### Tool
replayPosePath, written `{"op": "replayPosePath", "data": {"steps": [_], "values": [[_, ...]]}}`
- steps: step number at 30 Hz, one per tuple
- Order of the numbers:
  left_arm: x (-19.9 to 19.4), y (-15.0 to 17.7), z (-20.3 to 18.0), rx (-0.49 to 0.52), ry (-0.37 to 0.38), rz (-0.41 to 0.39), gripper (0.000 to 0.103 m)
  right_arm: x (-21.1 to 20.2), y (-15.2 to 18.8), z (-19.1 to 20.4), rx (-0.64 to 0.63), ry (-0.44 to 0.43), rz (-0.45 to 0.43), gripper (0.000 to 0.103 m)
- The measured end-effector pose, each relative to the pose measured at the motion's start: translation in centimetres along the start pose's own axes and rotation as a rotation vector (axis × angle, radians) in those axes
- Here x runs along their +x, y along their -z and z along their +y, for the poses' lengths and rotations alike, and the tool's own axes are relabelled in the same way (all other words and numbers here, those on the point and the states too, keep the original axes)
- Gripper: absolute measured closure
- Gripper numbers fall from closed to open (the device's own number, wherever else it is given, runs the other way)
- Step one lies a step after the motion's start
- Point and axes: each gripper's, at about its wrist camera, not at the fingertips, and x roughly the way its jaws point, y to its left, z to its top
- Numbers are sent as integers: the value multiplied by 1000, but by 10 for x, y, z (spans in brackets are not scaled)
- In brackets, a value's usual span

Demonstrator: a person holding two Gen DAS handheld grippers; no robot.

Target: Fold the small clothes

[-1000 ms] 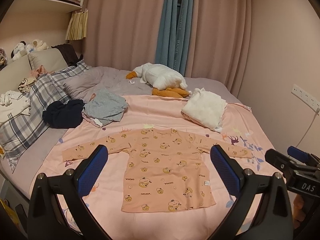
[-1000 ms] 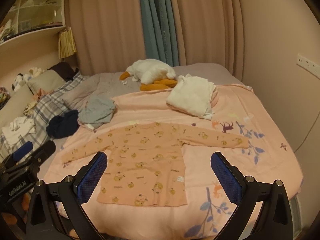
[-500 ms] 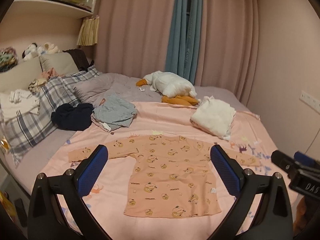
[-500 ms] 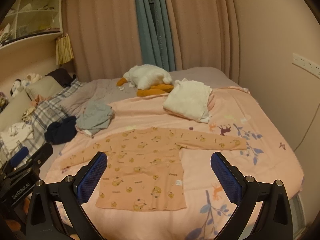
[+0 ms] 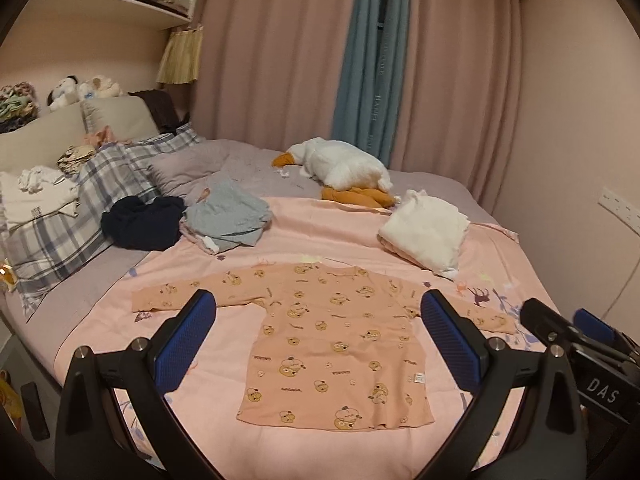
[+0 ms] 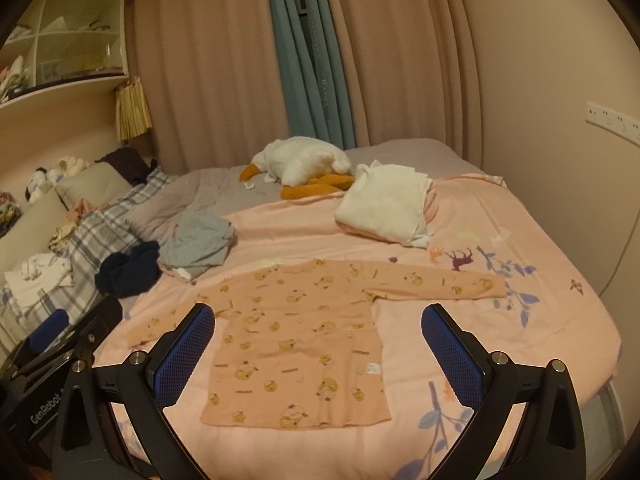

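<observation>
Shirt: peach long-sleeved shirt with a bear print lies flat and spread on the pink blanket, sleeves out to both sides, hem nearest the tongs; ahead of and below both pairs, touching neither.

Step in hand: judged to be the start of folding this piece; it is laid out, no fold is made yet, and both tongs hover short of it.

Left tongs: left gripper is released, blue pads wide apart, nothing between them; in its own view the shirt body shows through the gap.

Right tongs: right gripper is likewise spread wide and empty; the shirt body sits between its pads in view, the long sleeve running off beyond its right pad.

Pose: both are held above the near edge of the bed, pointing forward and down at the garment, side by side, each visible at the edge of the other's view.

Next move: probably descend to a sleeve end or side edge, pinch only the shirt's layer, not the blanket, then carry it across the body.

Beyond the shirt: a grey garment pile, a dark navy bundle and a white folded stack, all well apart from the tongs.
</observation>
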Motion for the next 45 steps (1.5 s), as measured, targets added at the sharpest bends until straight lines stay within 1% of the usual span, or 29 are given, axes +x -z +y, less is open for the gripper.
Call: {"op": "replayPosePath", "data": {"steps": [4,7,9,15,20,24,29,34,45], "values": [[2,5,1,4,-9,-6,0,0,6,-1,7,-3,-9,0],[2,9,-4,31,23,2,0,2,11,1,-11,-10,-3,0],[1,12,-6,34,6,-5,1,0,14,0,-6,8,-6,0],[3,13,-9,46,21,3,1,-4,15,-8,23,13,-15,0],[2,16,-6,10,15,-7,1,-8,17,-8,28,10,-22,0],[3,16,0,-16,-17,-11,1,-8,19,-10,32,57,-28,0],[4,15,10,-38,-28,-5,1,-5,19,-10,38,36,-17,0],[0,14,15,-60,-27,-22,1,-5,19,-10,40,52,-28,0],[1,14,21,-89,-41,-19,1,-3,20,-13,52,31,-22,0]]}}
